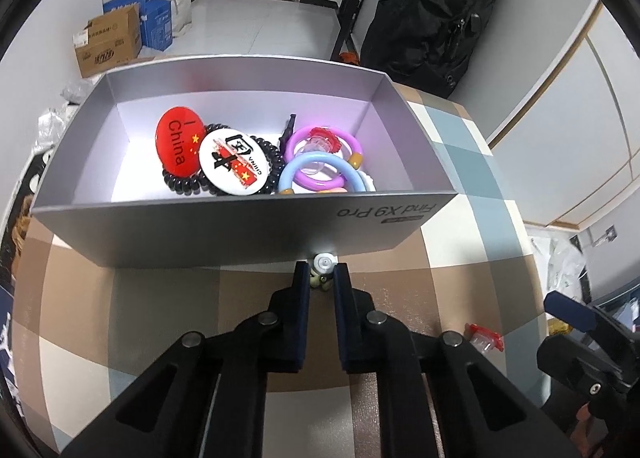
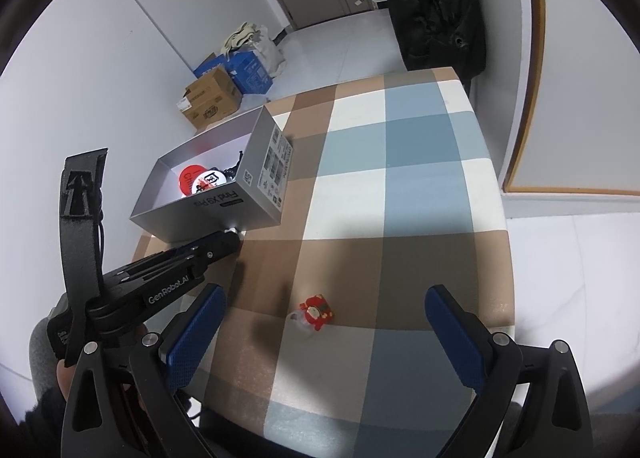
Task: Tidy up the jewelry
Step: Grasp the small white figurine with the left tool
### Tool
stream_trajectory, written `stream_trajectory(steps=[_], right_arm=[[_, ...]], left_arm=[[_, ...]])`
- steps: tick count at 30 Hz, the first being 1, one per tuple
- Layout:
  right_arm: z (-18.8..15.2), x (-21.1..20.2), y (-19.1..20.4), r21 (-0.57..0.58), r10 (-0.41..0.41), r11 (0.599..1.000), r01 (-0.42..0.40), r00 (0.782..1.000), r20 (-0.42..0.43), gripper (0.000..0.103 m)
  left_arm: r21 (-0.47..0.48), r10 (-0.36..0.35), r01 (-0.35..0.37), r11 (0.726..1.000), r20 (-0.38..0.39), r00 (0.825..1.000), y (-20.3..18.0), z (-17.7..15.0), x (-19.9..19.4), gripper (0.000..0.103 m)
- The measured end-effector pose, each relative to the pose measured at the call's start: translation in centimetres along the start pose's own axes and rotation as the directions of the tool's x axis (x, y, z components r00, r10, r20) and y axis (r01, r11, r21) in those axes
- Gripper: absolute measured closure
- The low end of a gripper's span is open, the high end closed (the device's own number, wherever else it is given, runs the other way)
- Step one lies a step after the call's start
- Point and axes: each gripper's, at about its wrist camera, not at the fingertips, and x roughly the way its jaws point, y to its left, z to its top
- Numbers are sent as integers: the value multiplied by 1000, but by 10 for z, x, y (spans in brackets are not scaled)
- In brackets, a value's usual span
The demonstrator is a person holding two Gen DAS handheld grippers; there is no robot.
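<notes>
Left wrist view: the left gripper (image 1: 322, 276) has its jaws drawn close on a small pale trinket (image 1: 323, 263), held at the tips just against the near outer wall of a grey box (image 1: 224, 234) marked "Find X9 Pro". Inside the box lie a red "China" badge (image 1: 178, 142), a white badge (image 1: 234, 164) overlapping it, a black coiled hair tie (image 1: 184, 184) beneath both, a purple ring (image 1: 324, 160) and a blue ring (image 1: 320, 170) interlinked at the right, and a dark purple clip (image 1: 289, 130) behind them. A red charm (image 1: 484, 335) rests on the checked tablecloth (image 1: 160, 298) at lower right, near part of the right gripper (image 1: 576, 314).

Right wrist view: the right gripper (image 2: 324, 342) hangs over the tablecloth (image 2: 400, 178) with jaws spread wide and nothing between them. The red charm (image 2: 317, 311) lies on the cloth ahead of the fingertips, between their lines. The left gripper (image 2: 232, 238) reaches from the left to the base of the grey box (image 2: 224, 214), which stands near the table's far left edge with both badges visible inside.
</notes>
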Motion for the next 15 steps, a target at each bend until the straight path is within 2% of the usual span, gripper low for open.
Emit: stream_trajectory(steps=[11, 15], right_arm=[[-4, 4, 0, -10, -14, 1000, 13, 1000, -19, 2], [-6, 5, -1, -9, -18, 1000, 18, 1000, -23, 3]], left_arm=[[0, -13, 13, 1000, 11, 1000, 0, -3, -7, 100], [-31, -20, 21, 999, 20, 1000, 4, -2, -10, 100]])
